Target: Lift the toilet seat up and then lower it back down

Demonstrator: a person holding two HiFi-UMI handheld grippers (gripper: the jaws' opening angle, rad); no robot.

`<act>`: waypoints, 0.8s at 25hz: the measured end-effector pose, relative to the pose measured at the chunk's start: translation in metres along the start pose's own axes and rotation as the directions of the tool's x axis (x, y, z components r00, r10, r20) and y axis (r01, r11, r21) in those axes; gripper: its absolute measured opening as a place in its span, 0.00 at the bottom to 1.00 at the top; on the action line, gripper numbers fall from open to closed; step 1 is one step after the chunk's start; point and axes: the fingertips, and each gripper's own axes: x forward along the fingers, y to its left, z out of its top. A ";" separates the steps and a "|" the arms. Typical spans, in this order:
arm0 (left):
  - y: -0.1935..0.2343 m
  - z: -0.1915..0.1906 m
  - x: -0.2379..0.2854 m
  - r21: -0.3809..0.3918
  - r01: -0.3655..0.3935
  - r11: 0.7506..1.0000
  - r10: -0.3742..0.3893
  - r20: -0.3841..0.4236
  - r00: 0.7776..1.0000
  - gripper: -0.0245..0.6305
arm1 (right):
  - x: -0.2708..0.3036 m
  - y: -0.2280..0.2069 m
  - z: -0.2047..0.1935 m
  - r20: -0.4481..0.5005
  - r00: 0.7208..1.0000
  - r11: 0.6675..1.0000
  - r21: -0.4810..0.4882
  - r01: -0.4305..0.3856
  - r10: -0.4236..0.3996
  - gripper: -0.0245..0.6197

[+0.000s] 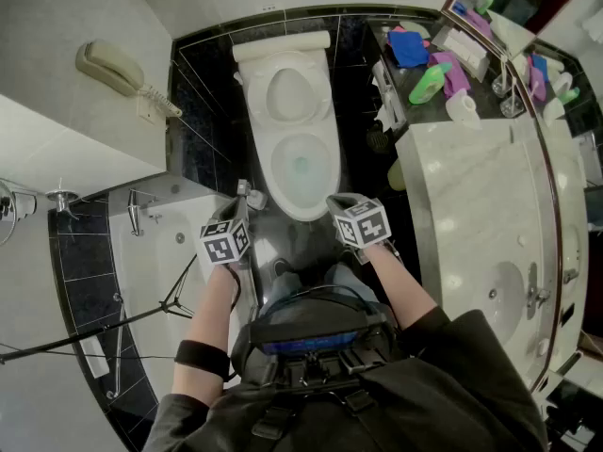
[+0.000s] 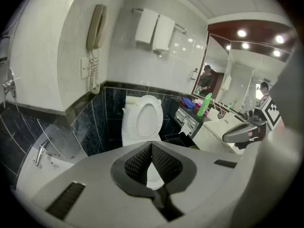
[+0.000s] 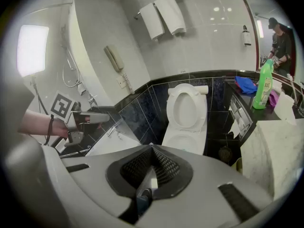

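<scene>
Both grippers parked just short of the bowl front, apart from the porcelain, tilted down at it. Reads as a staging pose: neither touches anything. Left gripper (image 1: 248, 193) has its jaws fully closed with nothing in them, and its own view shows the ribbed black pads (image 2: 160, 160) meeting at the tip. Right gripper (image 1: 333, 201) looks the same, pads together and empty. They flank the nose of the white oval ceramic toilet bowl (image 1: 271, 172), one each side, probably so either can reach up to the seat edge. The white plastic ring-shaped toilet seat (image 1: 287, 60) is raised, leaning back against the cistern end by the black-tiled wall with the lid behind it, bowl rim bare and water visible. My read: lift half is done, lowering is pending, and the seat top is well apart from both tips. Seat looks clean, glossy and rigid. With closed jaws it would likely be hooked or nudged forward rather than pinched. Risk: it drops and slams once past its balance point. Grey marble vanity counter (image 1: 471, 186) sits close on the right, limiting elbow room.
</scene>
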 end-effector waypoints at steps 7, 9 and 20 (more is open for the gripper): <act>-0.032 0.035 -0.038 0.141 -0.016 0.990 -0.008 0.164 0.986 0.04 | -0.041 -0.044 0.014 0.131 0.987 0.996 0.036 0.086 -0.090 0.06; -0.042 0.041 -0.050 0.146 -0.012 0.989 -0.017 0.194 0.981 0.04 | -0.053 -0.053 0.016 0.161 0.981 0.993 0.054 0.101 -0.109 0.06; -0.075 0.057 -0.071 0.198 -0.039 0.980 -0.012 0.251 0.968 0.04 | -0.086 -0.083 0.018 0.245 0.958 0.989 0.070 0.133 -0.147 0.06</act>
